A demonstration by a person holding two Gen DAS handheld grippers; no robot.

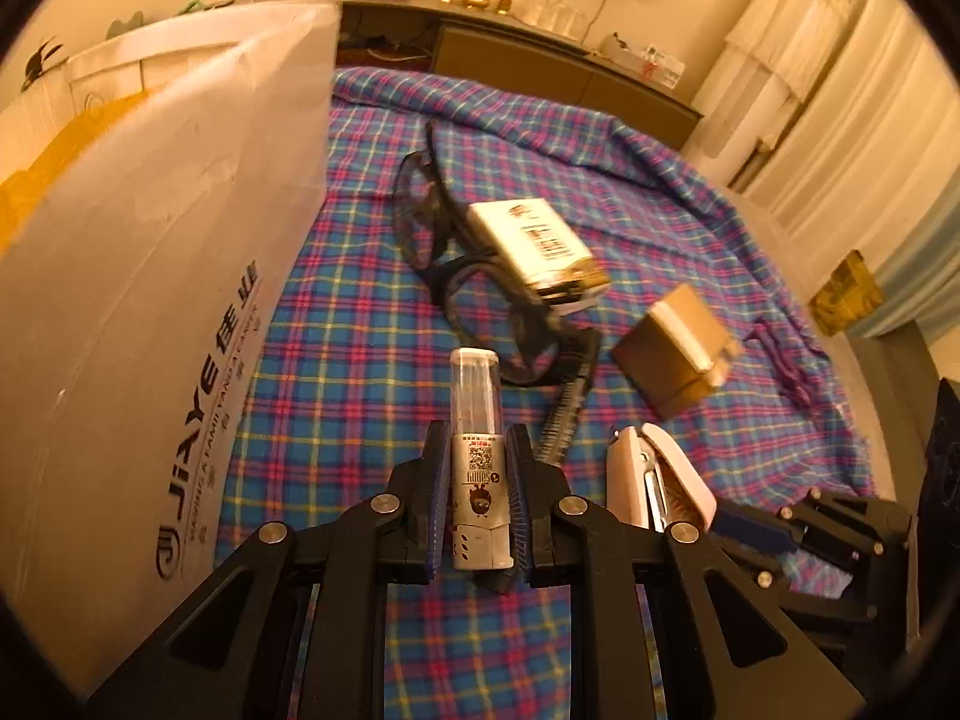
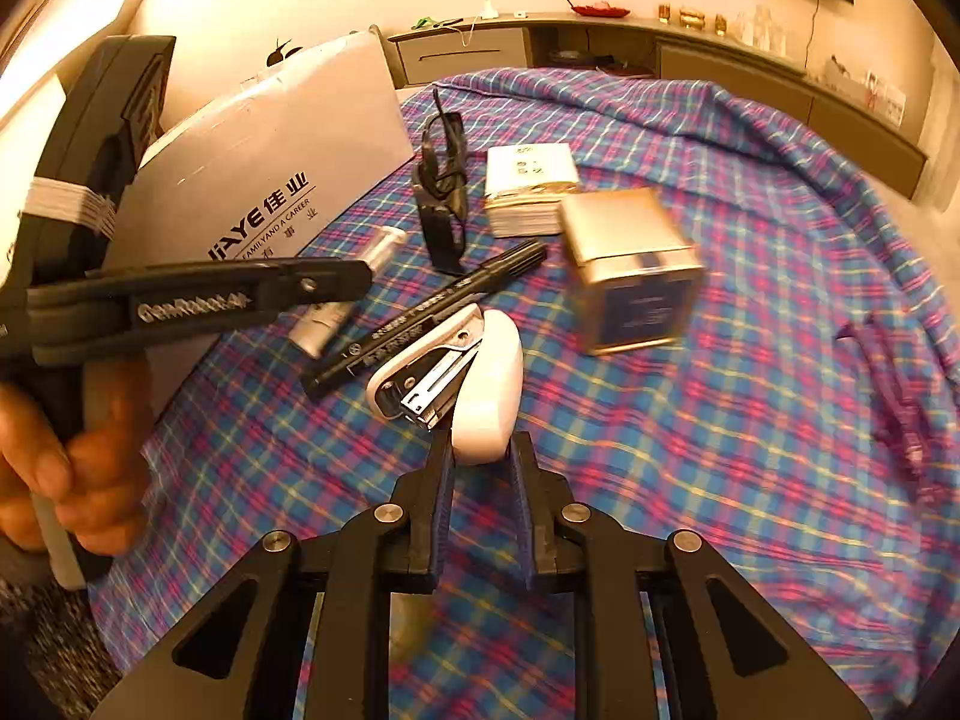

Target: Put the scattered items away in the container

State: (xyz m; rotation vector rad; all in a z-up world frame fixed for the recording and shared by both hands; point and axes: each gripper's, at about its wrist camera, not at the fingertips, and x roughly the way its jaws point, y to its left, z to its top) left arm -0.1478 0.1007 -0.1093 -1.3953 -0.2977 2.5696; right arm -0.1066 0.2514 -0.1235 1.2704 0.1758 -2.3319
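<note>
My left gripper (image 1: 478, 501) is shut on a small white spray bottle (image 1: 477, 450) with a clear cap, held upright beside the white cardboard box (image 1: 150, 300) at the left. My right gripper (image 2: 480, 504) is shut on the end of a white stapler (image 2: 462, 378); the stapler also shows in the left wrist view (image 1: 654, 480). On the plaid cloth lie black glasses (image 1: 474, 294), a white card pack (image 1: 534, 240), a gold square box (image 2: 630, 264) and a black marker (image 2: 426, 318). The left gripper appears in the right wrist view (image 2: 336, 288), with the bottle (image 2: 354, 288) in it.
The plaid cloth (image 2: 750, 420) covers a bed and bunches at the right. A low cabinet (image 2: 720, 60) with small items runs along the far wall. Curtains (image 1: 840, 120) hang at the right. A hand (image 2: 66, 468) grips the left gripper's handle.
</note>
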